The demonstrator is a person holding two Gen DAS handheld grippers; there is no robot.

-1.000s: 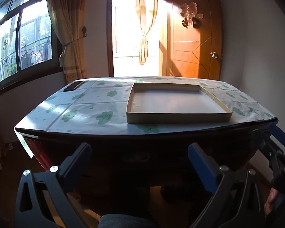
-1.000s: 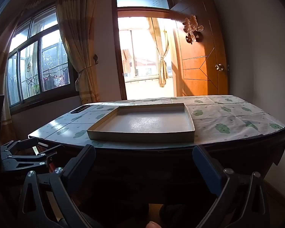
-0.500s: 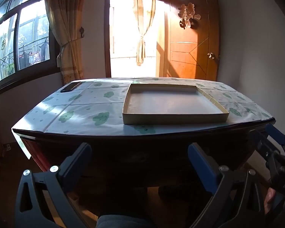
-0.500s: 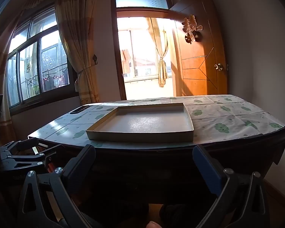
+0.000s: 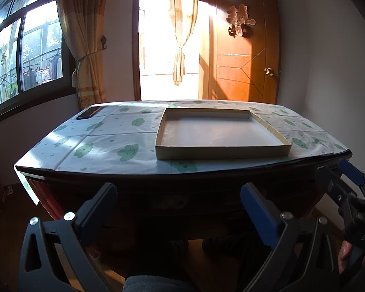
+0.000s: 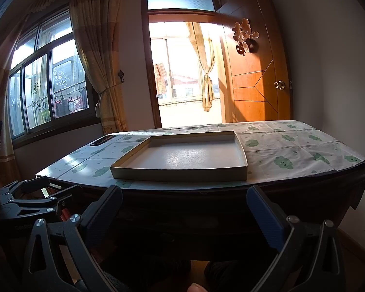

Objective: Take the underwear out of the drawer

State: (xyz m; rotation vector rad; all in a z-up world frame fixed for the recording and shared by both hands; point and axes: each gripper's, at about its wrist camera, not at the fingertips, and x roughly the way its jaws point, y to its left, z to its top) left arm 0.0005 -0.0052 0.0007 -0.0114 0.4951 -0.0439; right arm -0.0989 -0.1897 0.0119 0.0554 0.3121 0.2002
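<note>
Your left gripper [image 5: 177,209] and right gripper [image 6: 183,211] both hang low in their frames, fingers spread wide and holding nothing, below the near edge of the worktop [image 5: 104,143]. A shallow tray [image 5: 221,133] sits at mid-frame on the patterned cloth. No drawer or underwear shows in either view.

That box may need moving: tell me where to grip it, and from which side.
Probably the near wall of the shallow box, approached from the front edge of the table: it stands upright, thin and facing this side, so one finger goes inside, one outside.
</note>
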